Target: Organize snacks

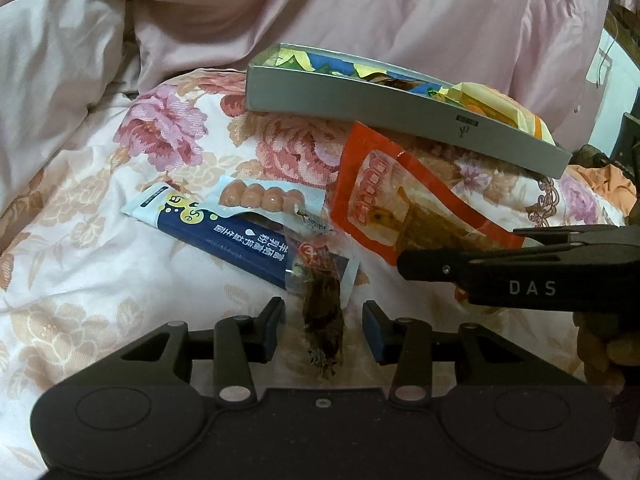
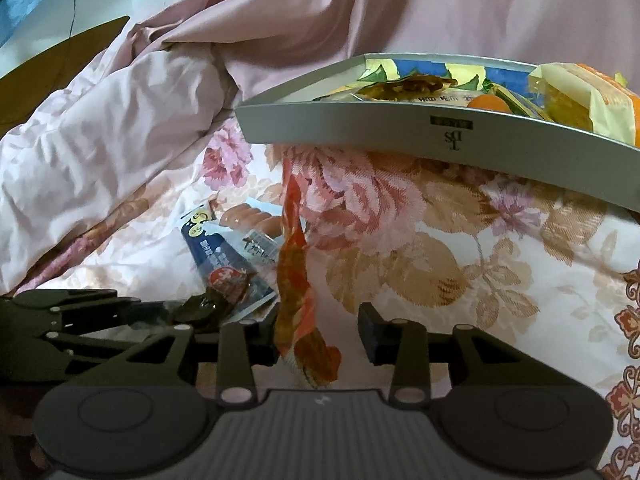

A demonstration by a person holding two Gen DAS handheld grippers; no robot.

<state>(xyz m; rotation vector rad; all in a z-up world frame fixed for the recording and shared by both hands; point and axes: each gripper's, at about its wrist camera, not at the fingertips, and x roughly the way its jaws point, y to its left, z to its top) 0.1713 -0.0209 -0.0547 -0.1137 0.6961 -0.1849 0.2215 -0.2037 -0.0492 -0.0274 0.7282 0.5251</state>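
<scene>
**Straddling Two Snack Packets on the Bed**

Lying between the left gripper's (image 1: 324,330) spread fingers is a clear packet of dark dried snack (image 1: 322,320), flat on the floral bedspread (image 1: 80,280); neither pad touches it. The left tool is held low and level, pointing toward the grey box (image 1: 360,120). Over on the right, an orange packet (image 2: 298,300) sits edge-on between the right gripper's (image 2: 320,334) fingers, which also stand apart; contact with the left pad cannot be judged. In the left view the right tool (image 1: 520,268) comes in sideways, lying across that orange packet (image 1: 400,200). Beside the dark snack lie a blue-and-white packet (image 1: 224,240) and a sausage pack (image 1: 260,198). The grey box, already holding bright wrappers (image 2: 568,100), rests tilted on the bedspread, with a pink quilt (image 1: 360,12) bunched behind.
</scene>
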